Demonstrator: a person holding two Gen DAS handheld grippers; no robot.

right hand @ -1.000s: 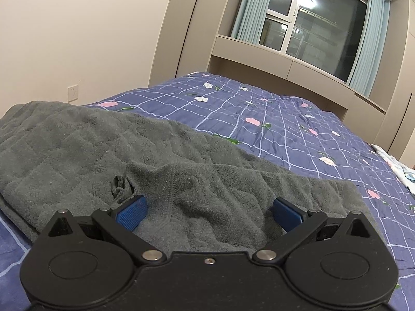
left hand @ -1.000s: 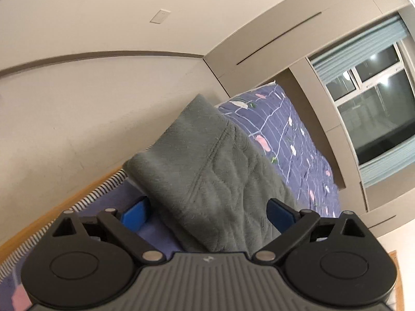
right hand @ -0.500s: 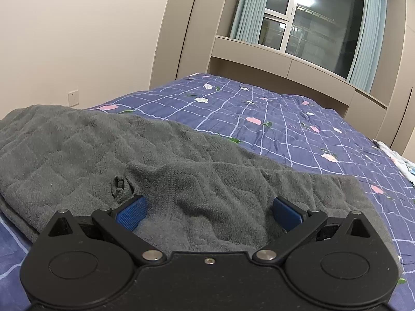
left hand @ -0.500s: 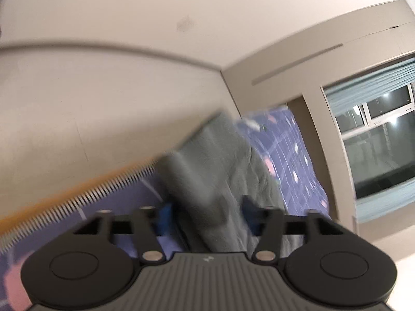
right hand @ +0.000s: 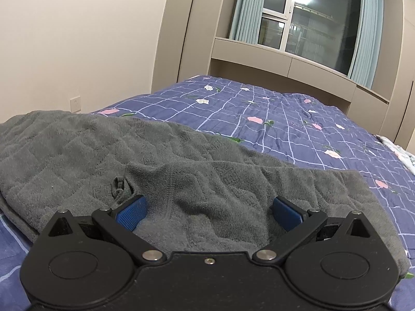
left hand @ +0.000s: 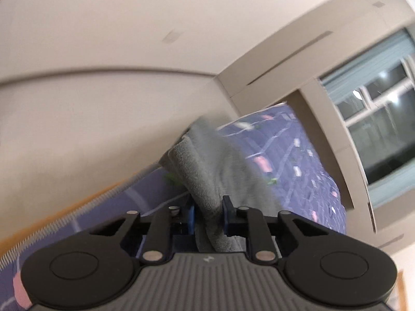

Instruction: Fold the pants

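In the left wrist view, the left gripper (left hand: 208, 213) has just been closing and now pinches a bunched edge of the grey pants (left hand: 220, 171), probably ready to lift it for a fold. In the right wrist view, the right gripper (right hand: 207, 213) stands wide open over the pants (right hand: 103, 150), which lie spread on the bed (right hand: 285, 119), gripping nothing.

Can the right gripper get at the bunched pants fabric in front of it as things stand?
Probably yes. The right gripper is open with its blue pads astride a raised ridge of the grey pants, nothing lying between. The left gripper has just been closing on another part of the pants.
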